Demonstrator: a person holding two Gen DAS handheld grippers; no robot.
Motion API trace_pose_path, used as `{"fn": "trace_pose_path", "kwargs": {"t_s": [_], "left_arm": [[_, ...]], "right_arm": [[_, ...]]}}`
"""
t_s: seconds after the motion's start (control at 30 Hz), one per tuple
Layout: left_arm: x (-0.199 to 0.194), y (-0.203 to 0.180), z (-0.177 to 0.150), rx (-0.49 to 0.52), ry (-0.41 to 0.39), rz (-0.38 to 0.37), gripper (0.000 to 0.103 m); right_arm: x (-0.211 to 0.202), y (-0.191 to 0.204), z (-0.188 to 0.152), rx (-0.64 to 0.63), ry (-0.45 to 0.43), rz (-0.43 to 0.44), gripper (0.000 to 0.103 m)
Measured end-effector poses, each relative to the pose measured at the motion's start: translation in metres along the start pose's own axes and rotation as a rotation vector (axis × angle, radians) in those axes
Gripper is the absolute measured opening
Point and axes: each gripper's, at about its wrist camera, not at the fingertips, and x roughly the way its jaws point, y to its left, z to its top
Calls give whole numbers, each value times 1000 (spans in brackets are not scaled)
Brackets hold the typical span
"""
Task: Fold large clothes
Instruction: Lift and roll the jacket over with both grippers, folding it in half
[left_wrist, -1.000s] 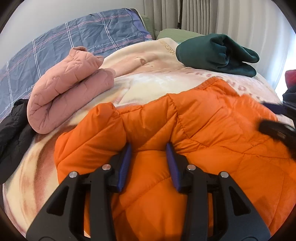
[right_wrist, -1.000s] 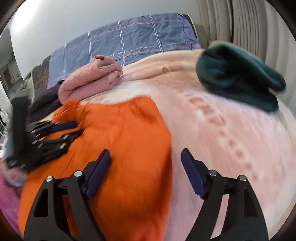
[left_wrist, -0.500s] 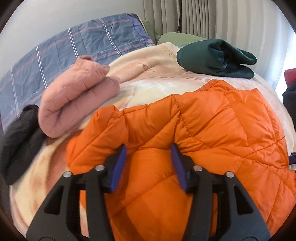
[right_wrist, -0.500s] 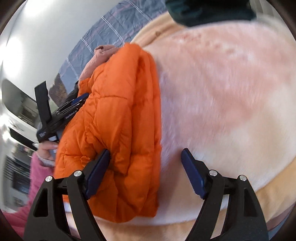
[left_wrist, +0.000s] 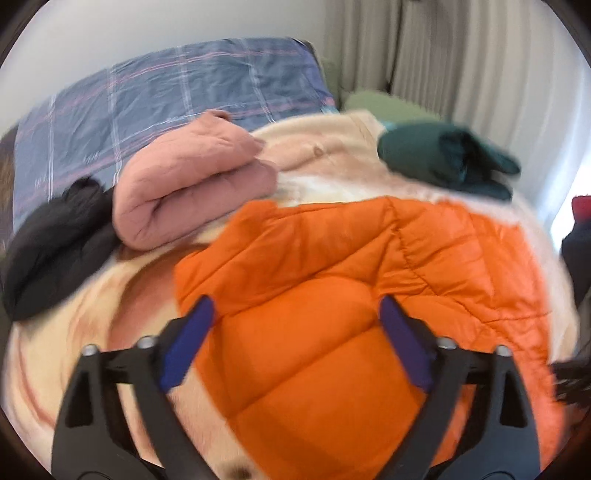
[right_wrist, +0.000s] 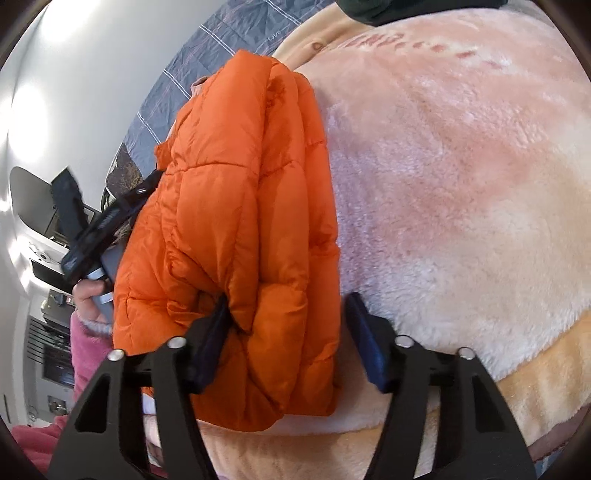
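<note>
The orange jacket (left_wrist: 369, 314) lies folded on the bed's fuzzy blanket (right_wrist: 461, 166). Both the left hand-held gripper (left_wrist: 295, 347) and right hand-held gripper (right_wrist: 288, 339) are spread apart around it. The left view is blurry.

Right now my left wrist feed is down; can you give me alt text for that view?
The left gripper is open above a puffy orange jacket lying on a cream blanket. Behind it lie a folded pink garment beside a black one on the left, a dark green bundle on the right, and a blue plaid cover along the wall.
</note>
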Motion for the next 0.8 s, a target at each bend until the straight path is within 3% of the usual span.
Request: {"fn": "trace_pose_path", "kwargs": {"t_s": [0.13,0.27,0.33,0.43,0.6,0.63,0.67,0.7,0.77,0.8], "left_arm": [[-6,31,-16,-147,39,-35,98],[-14,54,-42,-359,82,-217,99],[-13,52,-48,-376,100,-285,101],[-2,48,-43,-333,98,-273,101],[37,59,-39,-431,151,-367,100],[41,58,-40,-432,151,-385,97],[43,54,-40,-421,142,-402,86],[39,51,-38,-404,128,-401,80],[25,43,-29,-349,101,-383,52],[17,40,-21,-327,88,-371,43]], "right_arm": [[2,2,-2,-13,-14,2,57],[4,4,-3,-29,-25,1,57],[5,6,-8,-34,-27,-3,57],[8,8,-8,-34,-27,-5,58],[11,8,-10,-41,-46,-3,58],[11,9,-11,-47,-51,-6,54],[12,11,-12,-55,-58,-4,42],[14,15,-13,-58,-59,12,39],[14,23,-13,-77,-73,1,27],[13,32,-12,-113,-90,-17,25]]}}
